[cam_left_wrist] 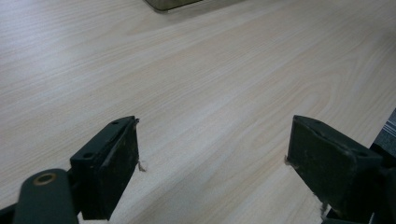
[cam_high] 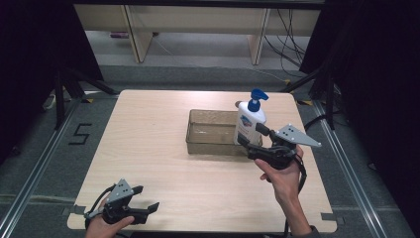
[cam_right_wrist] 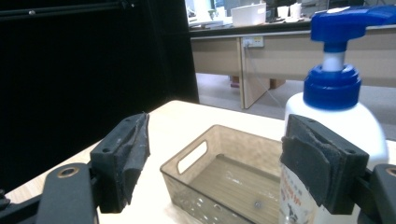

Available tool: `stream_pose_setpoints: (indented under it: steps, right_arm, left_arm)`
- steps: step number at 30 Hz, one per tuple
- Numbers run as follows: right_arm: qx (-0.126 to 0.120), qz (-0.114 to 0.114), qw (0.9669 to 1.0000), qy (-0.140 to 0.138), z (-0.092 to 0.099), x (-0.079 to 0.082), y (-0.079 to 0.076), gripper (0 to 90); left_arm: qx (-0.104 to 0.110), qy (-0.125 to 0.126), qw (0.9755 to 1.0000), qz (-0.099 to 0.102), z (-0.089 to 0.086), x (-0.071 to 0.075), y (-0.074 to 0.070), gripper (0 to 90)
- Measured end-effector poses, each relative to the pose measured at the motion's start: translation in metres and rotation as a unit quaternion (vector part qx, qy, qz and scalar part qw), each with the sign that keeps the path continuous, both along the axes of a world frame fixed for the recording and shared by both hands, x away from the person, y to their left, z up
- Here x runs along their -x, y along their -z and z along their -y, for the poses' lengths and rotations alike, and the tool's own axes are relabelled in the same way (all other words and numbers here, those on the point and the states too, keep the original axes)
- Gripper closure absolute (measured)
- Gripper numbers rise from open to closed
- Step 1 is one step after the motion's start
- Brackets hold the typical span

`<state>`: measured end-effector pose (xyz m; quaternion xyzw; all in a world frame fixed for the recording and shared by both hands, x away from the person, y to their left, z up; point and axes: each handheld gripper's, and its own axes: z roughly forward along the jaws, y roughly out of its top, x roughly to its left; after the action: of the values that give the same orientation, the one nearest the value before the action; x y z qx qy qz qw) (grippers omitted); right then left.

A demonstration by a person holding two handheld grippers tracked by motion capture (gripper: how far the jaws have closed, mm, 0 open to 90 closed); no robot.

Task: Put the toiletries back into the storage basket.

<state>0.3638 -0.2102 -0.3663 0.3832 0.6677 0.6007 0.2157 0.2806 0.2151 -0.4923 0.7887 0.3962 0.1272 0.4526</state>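
bottle label unreadable, base hidden

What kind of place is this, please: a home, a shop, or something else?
Probably a lab or office room set up for recording. Black curtains flank the wooden table, cables lie on the floor behind it, and office desks stand farther back.

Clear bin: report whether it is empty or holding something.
Empty: the clear bin's bare ridged floor shows; the pump bottle stands beside it.

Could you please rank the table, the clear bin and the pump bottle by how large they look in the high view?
1. Table
2. Clear bin
3. Pump bottle, smallest, though raised nearer the camera.
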Motion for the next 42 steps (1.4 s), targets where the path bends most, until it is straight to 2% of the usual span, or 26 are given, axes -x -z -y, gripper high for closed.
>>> stream_pose_setpoints:
  steps: [1,2,4,5,6,10,11,14,15,16,18,20,23,24,25,27,32,33,35,36,38,39,42]
  right_arm:
    - [0.002,0.008,1.0000,0.000,-0.001,-0.001,0.001,23.6]
    - [-0.001,-0.005,1.0000,-0.001,-0.002,0.001,0.002,23.6]
    - [0.012,-0.003,0.9999,-0.004,-0.002,0.001,0.004,23.6]
    - [0.005,-0.003,1.0000,-0.006,-0.004,0.001,0.006,23.6]
    - [0.009,0.004,0.9999,-0.006,-0.005,0.001,0.007,23.6]
    - [0.003,-0.011,0.9999,-0.011,-0.008,0.004,0.009,23.5]
    - [0.012,0.002,0.9998,-0.015,-0.008,0.002,0.010,23.5]
    - [0.012,-0.013,0.9997,-0.019,-0.010,0.004,0.012,23.5]
    - [0.018,-0.009,0.9996,-0.018,-0.010,0.004,0.013,23.5]
    - [0.007,-0.010,0.9997,-0.020,-0.012,0.005,0.014,23.5]
    - [0.012,-0.013,0.9997,-0.020,-0.012,0.006,0.015,23.5]
    - [0.005,-0.018,0.9996,-0.018,-0.013,0.008,0.016,23.6]
    - [0.018,-0.020,0.9994,-0.023,-0.012,0.009,0.019,23.5]
    - [0.011,-0.018,0.9995,-0.025,-0.012,0.009,0.021,23.6]
    - [0.020,-0.013,0.9994,-0.023,-0.011,0.009,0.022,23.6]
    - [0.019,-0.025,0.9992,-0.024,-0.012,0.011,0.024,23.6]
    - [0.023,-0.024,0.9990,-0.031,-0.013,0.011,0.031,23.5]
    - [0.022,-0.033,0.9988,-0.029,-0.015,0.012,0.033,23.4]
    - [0.037,-0.030,0.9984,-0.030,-0.013,0.012,0.035,23.3]
    - [0.025,-0.036,0.9986,-0.031,-0.015,0.013,0.037,23.3]
    - [0.028,-0.033,0.9984,-0.036,-0.015,0.013,0.040,23.3]
    - [0.031,-0.042,0.9980,-0.035,-0.015,0.014,0.040,23.3]
    - [0.033,-0.036,0.9981,-0.037,-0.015,0.014,0.043,23.4]
  left_arm:
    - [0.000,0.000,1.0000,0.000,0.000,0.000,0.000,16.0]
    - [0.000,0.000,1.0000,0.001,0.000,0.000,0.000,16.0]
    - [0.000,-0.002,1.0000,0.001,0.000,0.000,-0.001,16.0]
    - [0.000,-0.002,1.0000,0.001,0.000,0.001,-0.001,16.0]
    - [0.000,-0.002,1.0000,0.001,0.000,0.001,-0.001,16.0]
    - [0.000,-0.001,1.0000,0.002,0.000,0.001,-0.001,16.0]
    - [0.001,-0.002,1.0000,0.001,0.000,0.001,-0.001,16.0]
    - [0.000,-0.003,1.0000,0.001,0.000,0.001,-0.001,16.0]
    - [0.000,-0.002,1.0000,0.001,0.000,0.001,-0.001,16.0]
    - [0.000,-0.002,1.0000,0.001,0.000,0.001,-0.001,16.0]
    - [0.003,-0.003,1.0000,0.002,0.000,0.001,-0.001,16.0]
    - [0.004,-0.002,1.0000,0.003,0.000,0.001,-0.001,16.0]
    - [0.000,-0.002,1.0000,0.002,0.000,0.001,-0.001,16.0]
    - [-0.001,-0.001,1.0000,0.002,0.000,0.001,-0.001,16.0]
    - [-0.001,-0.001,1.0000,0.002,0.000,0.001,-0.001,16.0]
    - [0.003,-0.003,1.0000,0.003,0.000,0.001,-0.001,16.0]
    - [0.003,-0.003,1.0000,0.003,0.000,0.001,-0.001,16.0]
    - [0.003,-0.003,1.0000,0.003,0.000,0.001,-0.001,16.0]
    - [0.001,0.000,1.0000,0.004,0.000,0.001,-0.002,16.0]
    - [0.001,0.000,1.0000,0.004,0.000,0.001,-0.002,16.0]
    - [0.002,0.000,1.0000,0.005,0.000,0.001,-0.002,16.0]
    - [0.001,0.000,1.0000,0.005,0.000,0.001,-0.002,16.0]
    - [0.001,0.000,1.0000,0.004,0.000,0.001,-0.001,16.0]
